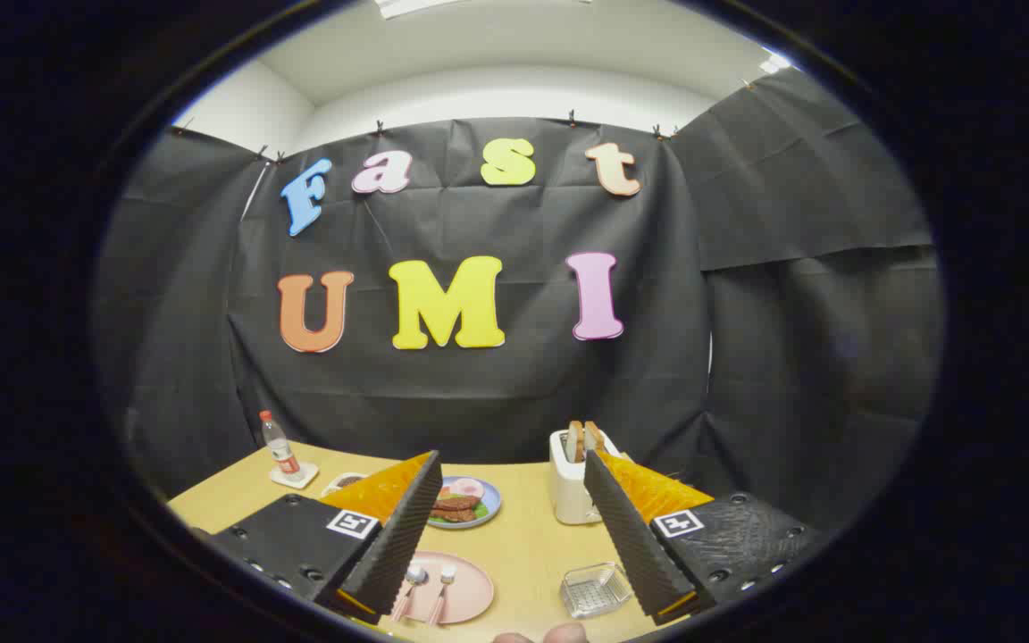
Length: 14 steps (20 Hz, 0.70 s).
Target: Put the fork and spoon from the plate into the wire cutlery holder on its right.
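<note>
A pink plate (470,597) lies on the wooden table, just inside the left finger. On it rest a spoon (409,585) and a fork (443,586) with pink handles, side by side. To the plate's right stands the low wire cutlery holder (595,589), close to the right finger and with nothing in it. My gripper (512,500) hangs above the table, open wide, with nothing between its fingers. The plate and the holder lie below and between the fingers.
A white toaster (573,487) with two slices of bread stands beyond the holder. A blue plate of food (468,502) sits further back. A small bottle (279,444) on a coaster and a small bowl (342,483) are at the far left. Fingertips of a hand (550,635) show at the near edge.
</note>
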Each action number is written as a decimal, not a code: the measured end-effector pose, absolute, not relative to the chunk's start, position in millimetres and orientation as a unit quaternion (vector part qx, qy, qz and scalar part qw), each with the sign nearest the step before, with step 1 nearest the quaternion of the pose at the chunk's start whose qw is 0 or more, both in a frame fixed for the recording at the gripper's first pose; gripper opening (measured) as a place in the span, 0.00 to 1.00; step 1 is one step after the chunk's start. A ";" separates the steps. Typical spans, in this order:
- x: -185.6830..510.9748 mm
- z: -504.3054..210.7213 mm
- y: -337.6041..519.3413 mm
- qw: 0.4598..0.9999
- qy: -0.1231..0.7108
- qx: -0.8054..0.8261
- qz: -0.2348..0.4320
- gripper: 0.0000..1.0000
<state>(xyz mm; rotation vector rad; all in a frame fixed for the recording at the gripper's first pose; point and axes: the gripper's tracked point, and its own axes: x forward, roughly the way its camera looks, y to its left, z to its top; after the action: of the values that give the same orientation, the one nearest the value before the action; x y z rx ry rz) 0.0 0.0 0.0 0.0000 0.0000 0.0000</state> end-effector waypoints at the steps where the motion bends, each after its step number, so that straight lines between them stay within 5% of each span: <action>1: -2.5 0.4 -0.2 1.000 -0.001 -0.003 0.000 0.96; 14: -4.9 -8.7 13.8 1.000 0.018 0.008 0.012 0.96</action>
<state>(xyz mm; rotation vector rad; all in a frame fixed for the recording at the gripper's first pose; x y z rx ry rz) -4.9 13.8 -8.7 0.0165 0.0356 0.0239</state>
